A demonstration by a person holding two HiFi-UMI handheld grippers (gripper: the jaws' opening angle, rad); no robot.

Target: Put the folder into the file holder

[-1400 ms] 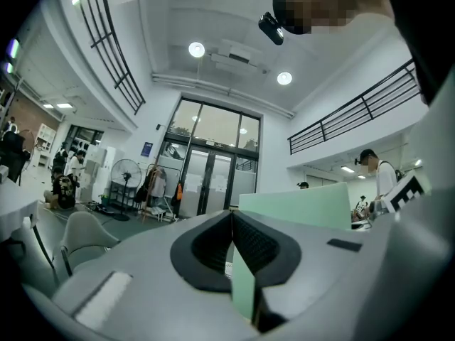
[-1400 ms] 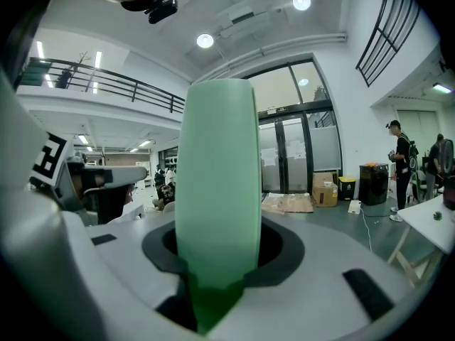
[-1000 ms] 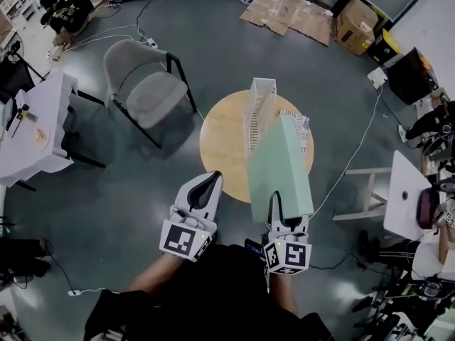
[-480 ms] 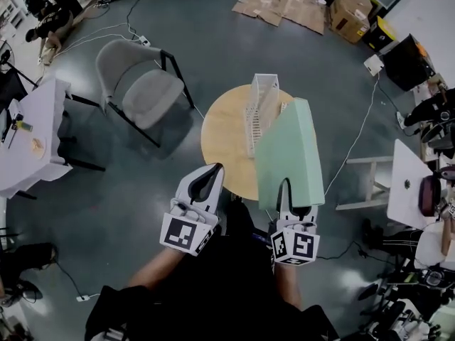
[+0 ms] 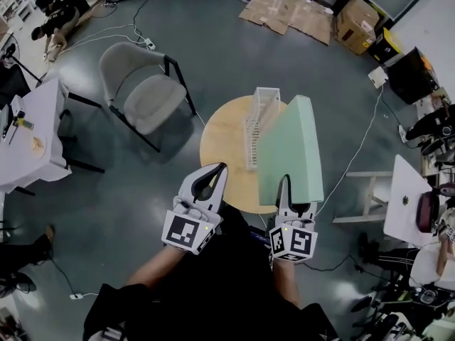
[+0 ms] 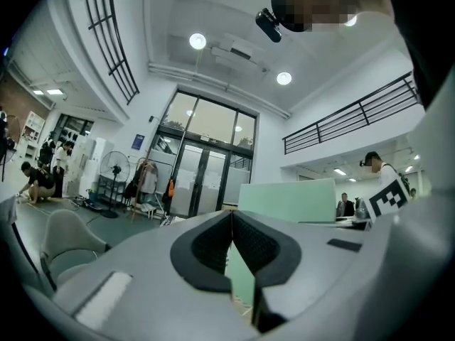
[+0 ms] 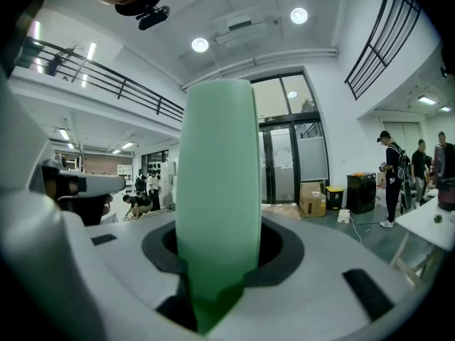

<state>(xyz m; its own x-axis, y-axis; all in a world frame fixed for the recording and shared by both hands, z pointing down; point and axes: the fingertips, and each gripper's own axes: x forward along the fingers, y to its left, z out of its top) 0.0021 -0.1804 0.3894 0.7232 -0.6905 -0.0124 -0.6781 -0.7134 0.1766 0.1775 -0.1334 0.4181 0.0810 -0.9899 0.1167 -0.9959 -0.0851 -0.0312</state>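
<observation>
Progress on the filing job is partial: we have the pale green folder [image 5: 291, 155] in hand and raised, but it is not yet in the file holder. In the head view, our right gripper [image 5: 286, 188] grips the folder by its near lower edge. The right gripper view confirms this, with the green folder standing upright between the pads and filling the middle of the picture. From the gripper the folder rises and leans out over the right part of a round wooden table [image 5: 220, 144]. The white wire file holder [image 5: 257, 119] stands upright on that table, just left of the folder. From this angle we cannot tell whether the two touch.

Our left gripper [image 5: 215, 170] hangs near the table's front edge. Its jaws are together with nothing between them, and it takes no part in the hold. A grey chair [image 5: 146, 91] stands well apart on the left.

What remains, as we judge it, is to line the folder's lower edge up with a slot of the file holder, lower it in and let go.
</observation>
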